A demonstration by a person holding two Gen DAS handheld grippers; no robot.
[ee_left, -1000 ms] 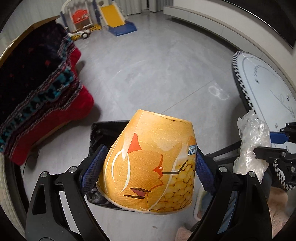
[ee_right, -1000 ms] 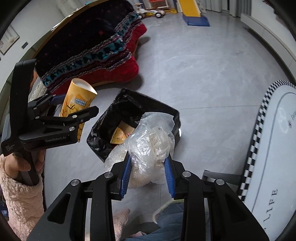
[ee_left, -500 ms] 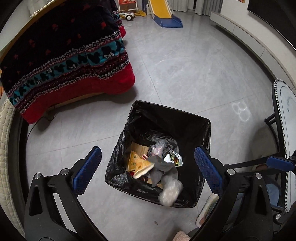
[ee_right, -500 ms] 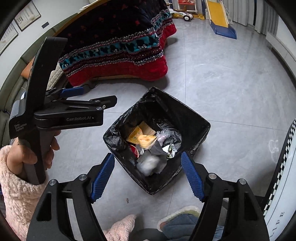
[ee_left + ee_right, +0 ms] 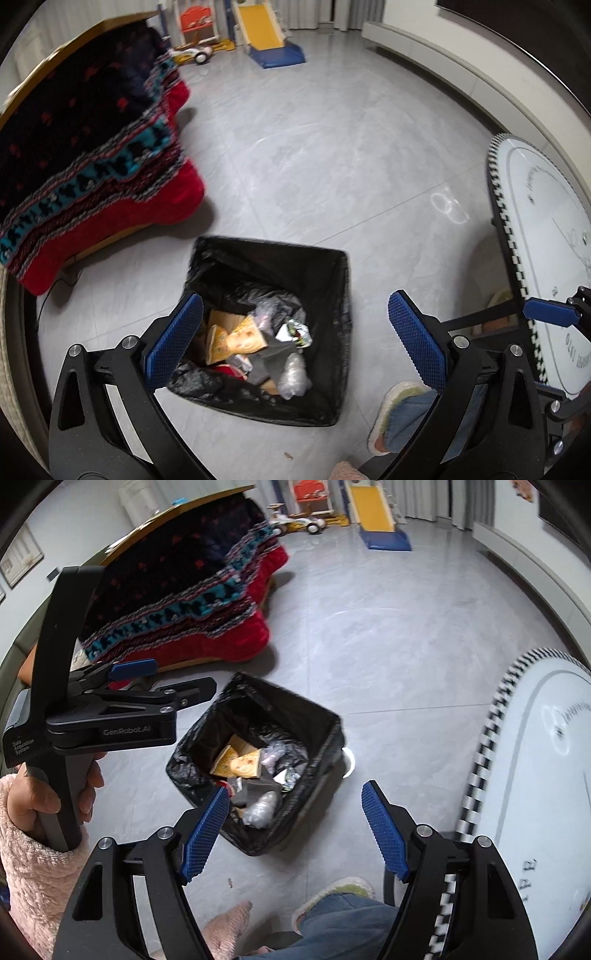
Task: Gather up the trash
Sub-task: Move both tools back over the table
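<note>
- Black-lined trash bin (image 5: 334,295) on the grey floor (image 5: 332,166), open top up; orange cup (image 5: 243,338) and clear plastic wad (image 5: 293,376) lie inside w/ other scraps.
- Left tool (image 5: 291,332): jaws wide, empty, above bin, angled down.
- Right tool (image 5: 295,829): jaws wide, empty, over bin's near edge.
- White bench (image 5: 546,760) to the right; no loose trash in view there.

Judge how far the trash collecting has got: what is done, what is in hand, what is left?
Done: the orange paper cup and the clear plastic bag lie inside the black-lined bin. In hand: nothing; the left gripper and right gripper both stand open and empty above it. Left: no loose trash shows on the floor; the table is only partly in view.
</note>
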